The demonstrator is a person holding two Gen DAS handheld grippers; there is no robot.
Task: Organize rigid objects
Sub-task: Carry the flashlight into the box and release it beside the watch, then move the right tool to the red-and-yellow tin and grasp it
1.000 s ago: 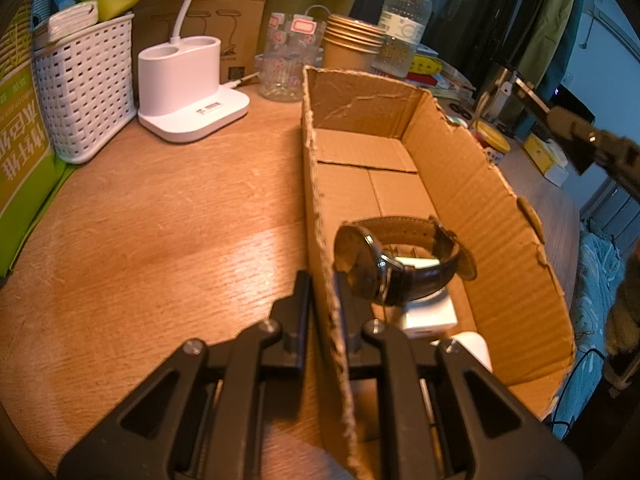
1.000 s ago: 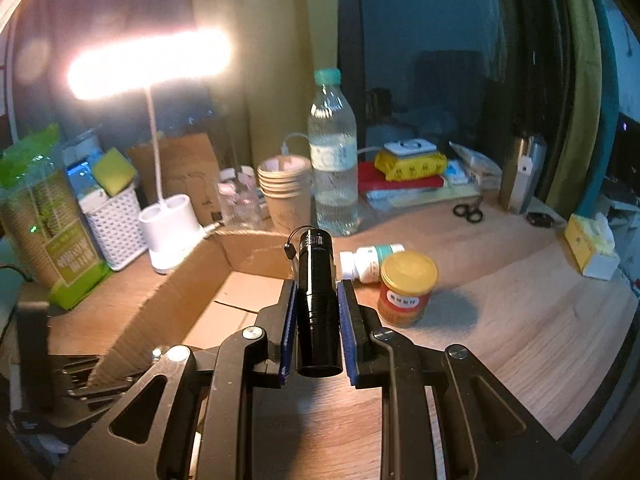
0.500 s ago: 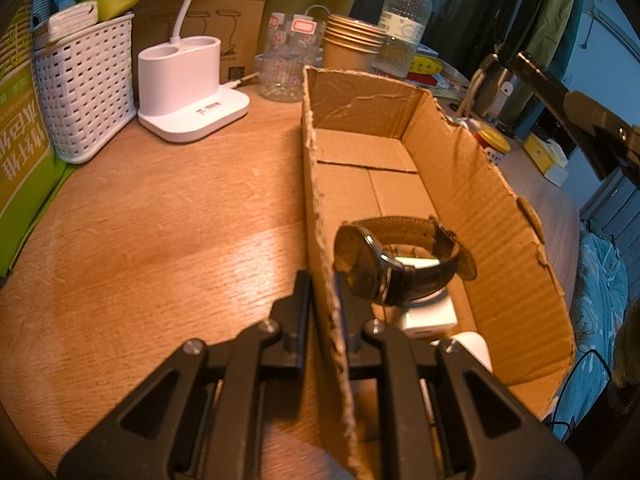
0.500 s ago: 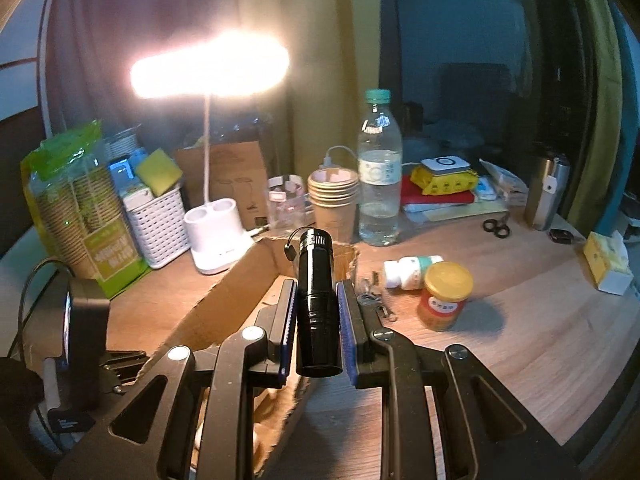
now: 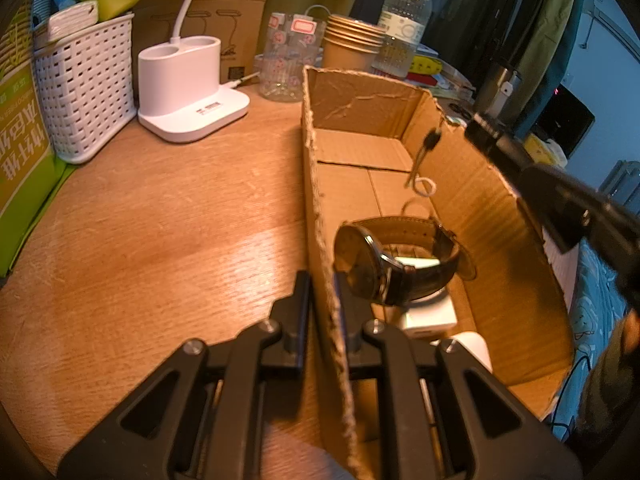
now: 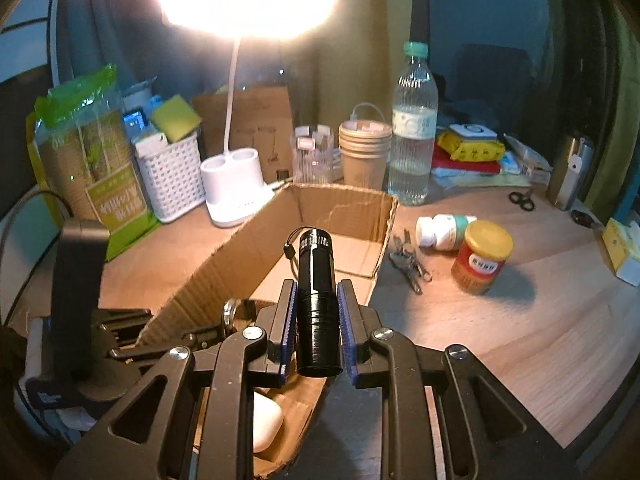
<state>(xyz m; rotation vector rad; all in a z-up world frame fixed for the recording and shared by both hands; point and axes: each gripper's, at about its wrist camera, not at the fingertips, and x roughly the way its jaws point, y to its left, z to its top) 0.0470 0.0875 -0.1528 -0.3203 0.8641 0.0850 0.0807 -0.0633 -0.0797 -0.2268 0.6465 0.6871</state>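
Hidden: box (image 5: 472, 184) floor partly covered by watch (image 5: 396, 260) — charger underneath hard to make out.
Left gripper (image 5: 322, 292): clamped on box wall.
Right gripper (image 6: 318, 308): torch (image 6: 316, 288) gripped — now brought over the box.

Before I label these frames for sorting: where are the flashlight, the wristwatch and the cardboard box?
flashlight (image 6: 317, 292): right wrist view, middle of its black barrel.
wristwatch (image 5: 357, 256): left wrist view, its dark dial.
cardboard box (image 5: 492, 216): left wrist view, inner face of a long side wall.

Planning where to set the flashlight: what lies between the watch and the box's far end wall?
Bare cardboard floor between the watch and the far wall; only the flashlight's dangling cord hangs above it, in the left wrist view.
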